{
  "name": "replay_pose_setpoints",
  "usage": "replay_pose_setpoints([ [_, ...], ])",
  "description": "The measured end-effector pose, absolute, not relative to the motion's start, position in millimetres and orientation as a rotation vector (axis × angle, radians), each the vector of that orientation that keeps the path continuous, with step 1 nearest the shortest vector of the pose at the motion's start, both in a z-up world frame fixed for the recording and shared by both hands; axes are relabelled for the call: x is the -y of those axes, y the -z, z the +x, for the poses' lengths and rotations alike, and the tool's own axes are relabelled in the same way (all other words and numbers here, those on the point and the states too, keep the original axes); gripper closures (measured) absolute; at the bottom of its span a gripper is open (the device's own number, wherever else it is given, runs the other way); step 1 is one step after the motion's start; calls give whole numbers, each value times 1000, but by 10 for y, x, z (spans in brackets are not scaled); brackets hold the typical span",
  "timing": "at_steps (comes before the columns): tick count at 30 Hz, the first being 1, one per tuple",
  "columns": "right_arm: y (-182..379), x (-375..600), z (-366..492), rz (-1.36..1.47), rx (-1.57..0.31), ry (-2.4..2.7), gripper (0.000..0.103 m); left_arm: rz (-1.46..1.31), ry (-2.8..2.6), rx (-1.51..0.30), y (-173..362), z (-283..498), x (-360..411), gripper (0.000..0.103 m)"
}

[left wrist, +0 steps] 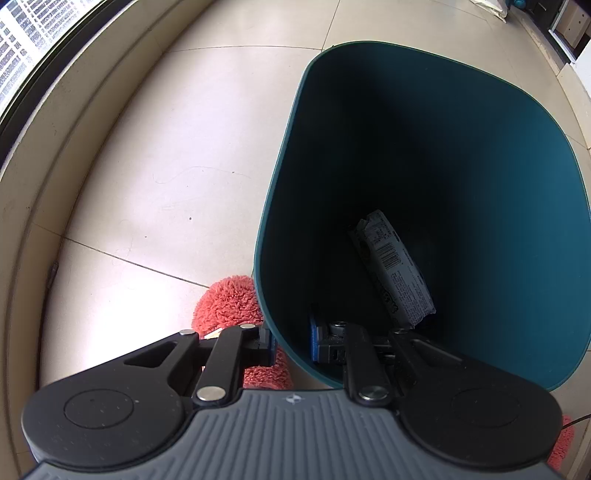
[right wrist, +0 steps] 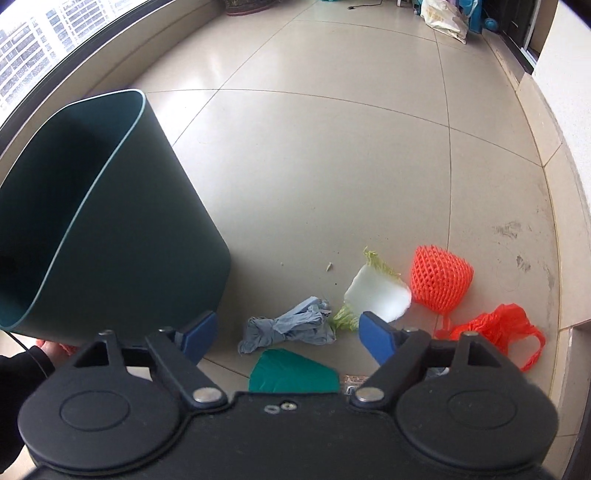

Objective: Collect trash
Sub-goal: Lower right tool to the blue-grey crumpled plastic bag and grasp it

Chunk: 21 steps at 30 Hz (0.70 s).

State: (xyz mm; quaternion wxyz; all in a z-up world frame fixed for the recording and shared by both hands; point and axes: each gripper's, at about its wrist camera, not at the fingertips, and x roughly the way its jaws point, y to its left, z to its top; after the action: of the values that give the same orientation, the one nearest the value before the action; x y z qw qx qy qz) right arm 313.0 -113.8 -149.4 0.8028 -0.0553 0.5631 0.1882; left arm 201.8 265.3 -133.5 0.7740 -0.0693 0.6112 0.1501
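A dark teal trash bin is tilted; my left gripper is shut on its near rim, one finger outside, one inside. A grey snack wrapper lies inside the bin. The bin also shows at the left of the right wrist view. My right gripper is open and empty above the floor trash: a crumpled blue glove, a cabbage piece, an orange foam net, a red plastic bag and a green scrap.
A red fluffy slipper lies beside the bin. A window ledge runs along the left. A wall base runs along the right. A white bag and other items sit far back.
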Motion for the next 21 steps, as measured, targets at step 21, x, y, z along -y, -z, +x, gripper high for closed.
replay_pose_setpoints([
  [21,3264,1077,3534,334,-1446,23,18,-163,-305,-1319,1362,1998,-2701,87],
])
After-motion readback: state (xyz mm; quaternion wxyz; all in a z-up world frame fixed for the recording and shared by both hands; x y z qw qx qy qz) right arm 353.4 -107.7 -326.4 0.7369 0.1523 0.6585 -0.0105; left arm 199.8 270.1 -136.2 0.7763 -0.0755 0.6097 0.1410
